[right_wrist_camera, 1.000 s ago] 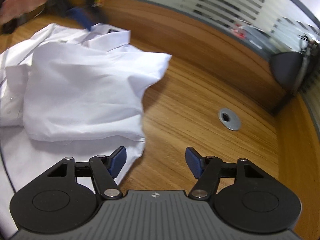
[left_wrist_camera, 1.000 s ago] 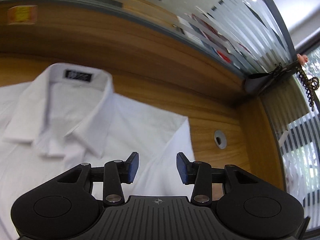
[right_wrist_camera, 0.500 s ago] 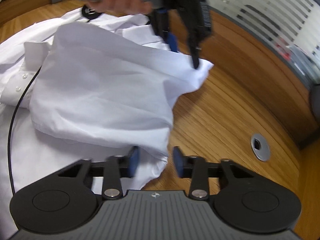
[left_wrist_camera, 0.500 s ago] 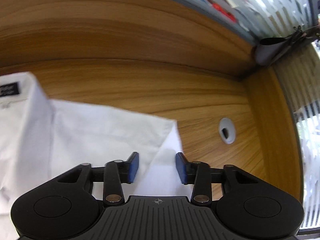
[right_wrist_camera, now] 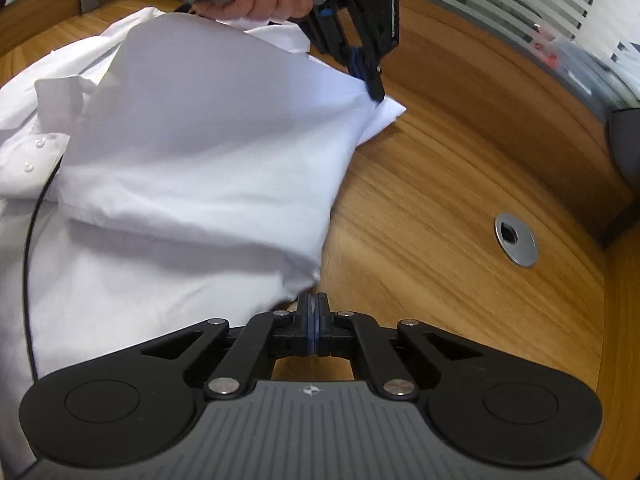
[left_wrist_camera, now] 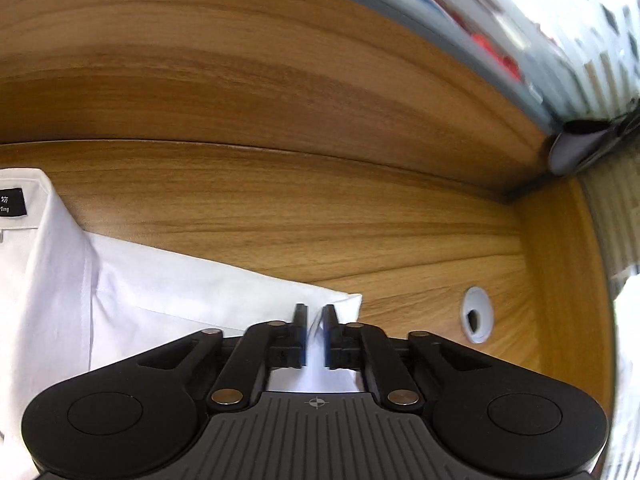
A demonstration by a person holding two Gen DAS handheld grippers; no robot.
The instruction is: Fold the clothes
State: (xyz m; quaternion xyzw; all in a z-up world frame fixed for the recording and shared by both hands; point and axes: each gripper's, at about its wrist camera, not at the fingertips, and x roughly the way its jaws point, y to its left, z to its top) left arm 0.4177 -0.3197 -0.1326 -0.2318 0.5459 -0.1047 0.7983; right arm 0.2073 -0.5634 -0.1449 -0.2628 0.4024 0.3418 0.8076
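Your left gripper (left_wrist_camera: 315, 334) is pinched down on the far corner of the white shirt (right_wrist_camera: 192, 152); only a sliver of cloth shows between the fingers. Your right gripper (right_wrist_camera: 313, 328) is clamped at the near corner of the same folded edge, on the wooden desk (right_wrist_camera: 440, 184). The held edge runs from one gripper to the other along the shirt's right flank — the bulk lies to your left, so any carry goes that way. The black collar label (left_wrist_camera: 12, 202) reads partly "Feng" — the rest is cut off.
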